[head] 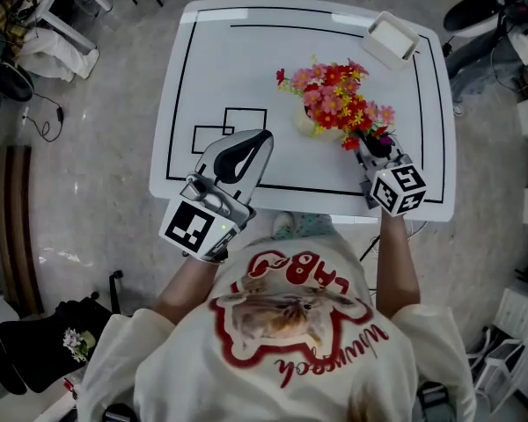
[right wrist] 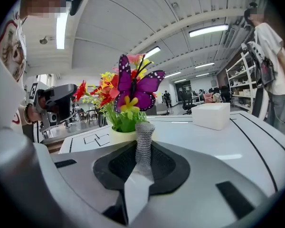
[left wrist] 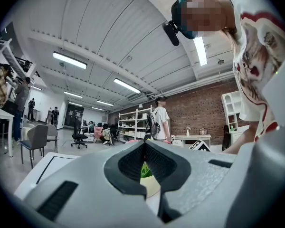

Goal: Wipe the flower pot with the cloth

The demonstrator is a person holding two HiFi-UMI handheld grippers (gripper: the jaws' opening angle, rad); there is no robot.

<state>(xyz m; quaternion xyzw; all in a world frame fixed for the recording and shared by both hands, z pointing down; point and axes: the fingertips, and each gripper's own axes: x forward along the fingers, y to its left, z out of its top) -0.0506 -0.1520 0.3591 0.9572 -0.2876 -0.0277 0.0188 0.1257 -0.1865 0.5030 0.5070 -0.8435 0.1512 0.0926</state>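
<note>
The cream flower pot (head: 304, 121) with red, pink and yellow artificial flowers (head: 336, 102) stands right of centre on the white table (head: 211, 60). My right gripper (head: 374, 144) is just right of the flowers, near the front edge. It is shut on a small grey knitted cloth (right wrist: 143, 144), which sticks up between the jaws, a short way in front of the pot (right wrist: 121, 136). A purple butterfly (right wrist: 137, 87) sits among the blooms. My left gripper (head: 260, 139) hovers left of the pot and points at it, its fingertips together with nothing in them. Only a sliver of the pot (left wrist: 150, 183) shows past them.
A white box (head: 391, 38) sits at the table's far right corner. Black rectangles (head: 231, 127) are drawn on the table under the left gripper. Chairs, shelves and people fill the room around, and one person (right wrist: 270, 51) stands close on the right.
</note>
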